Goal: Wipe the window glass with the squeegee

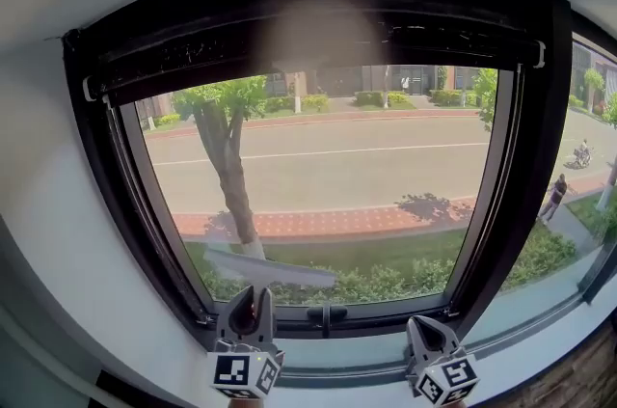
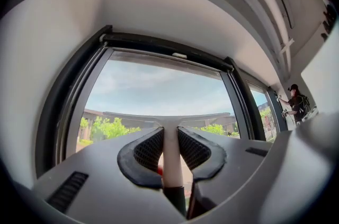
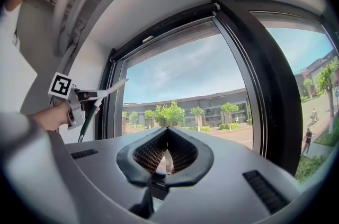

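Note:
The squeegee (image 1: 273, 268) has a pale blade, a white stem and a dark green handle. In the head view its blade lies slantwise against the lower left of the window glass (image 1: 337, 165). My left gripper (image 1: 253, 298) is below it, shut on the stem. In the left gripper view the stem (image 2: 171, 157) stands pinched between both pads, with the blade (image 2: 164, 118) spread across above. My right gripper (image 1: 420, 326) hangs low at the right, apart from the squeegee, its jaws shut with nothing between them (image 3: 167, 131). The right gripper view shows the left gripper (image 3: 71, 99) and the squeegee (image 3: 103, 92) at the left.
A black frame (image 1: 521, 165) surrounds the glass, with a rolled blind (image 1: 318, 40) at the top and a handle (image 1: 326, 312) on the bottom rail. A pale sill (image 1: 366, 353) runs below. Another pane (image 1: 583, 165) adjoins on the right. Another person (image 2: 294, 104) stands far right.

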`<state>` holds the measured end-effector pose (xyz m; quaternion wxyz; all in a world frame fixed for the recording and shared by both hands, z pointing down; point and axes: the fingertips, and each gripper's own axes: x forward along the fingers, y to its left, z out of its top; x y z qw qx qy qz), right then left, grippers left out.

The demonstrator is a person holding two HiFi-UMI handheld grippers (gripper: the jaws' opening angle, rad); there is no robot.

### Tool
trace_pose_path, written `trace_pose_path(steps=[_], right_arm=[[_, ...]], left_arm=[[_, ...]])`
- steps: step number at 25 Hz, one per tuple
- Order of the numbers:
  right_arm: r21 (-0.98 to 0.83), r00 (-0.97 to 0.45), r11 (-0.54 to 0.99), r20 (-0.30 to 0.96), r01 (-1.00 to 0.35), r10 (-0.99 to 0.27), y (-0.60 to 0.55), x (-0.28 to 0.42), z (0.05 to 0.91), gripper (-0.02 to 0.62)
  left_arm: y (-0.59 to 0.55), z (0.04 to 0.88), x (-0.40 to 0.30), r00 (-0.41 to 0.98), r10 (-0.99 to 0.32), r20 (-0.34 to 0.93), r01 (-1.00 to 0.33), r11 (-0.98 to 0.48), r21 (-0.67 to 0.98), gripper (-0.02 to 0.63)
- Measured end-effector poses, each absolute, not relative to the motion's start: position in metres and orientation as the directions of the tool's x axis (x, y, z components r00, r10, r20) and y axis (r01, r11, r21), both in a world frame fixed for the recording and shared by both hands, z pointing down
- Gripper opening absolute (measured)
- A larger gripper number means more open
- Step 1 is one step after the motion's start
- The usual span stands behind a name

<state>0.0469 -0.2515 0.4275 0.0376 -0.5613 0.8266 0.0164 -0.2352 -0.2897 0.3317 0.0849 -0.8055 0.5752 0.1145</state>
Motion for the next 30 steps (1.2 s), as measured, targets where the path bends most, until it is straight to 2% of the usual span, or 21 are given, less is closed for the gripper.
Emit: trace_pose_path(steps=[4, 9, 18, 30], right_arm=[[0.039, -0.408, 0.406, -0.142, -0.913, -0.902, -0.259, 0.084, 0.399, 0.011], [0.064, -0.454, 0.45, -0.201, -0.891, -0.868, -0.268, 0.115, 0.368, 0.011], [0.04, -0.478, 0.48, -0.209, -0.876, -0.853, -0.274, 0.098, 0.366, 0.011], [0.065, -0.461, 0.459, -0.208, -0.886, -0.862, -0.278, 0.087, 0.361, 0.011]], left_arm=[[-0.307, 0.272, -0.204, 0.269, -0.888, -0.373, -0.956, -0.295, 0.012, 0.091], [-0.34, 0.198, -0.186, 0.236, -0.868, -0.437, -0.97, -0.24, -0.048, 0.091], [-0.423, 0.085, -0.188, 0.188, -0.879, -0.438, -0.981, -0.147, -0.125, 0.091], [-0.44, 0.053, -0.194, 0.099, -0.846, -0.524, -0.995, -0.082, -0.055, 0.092]])
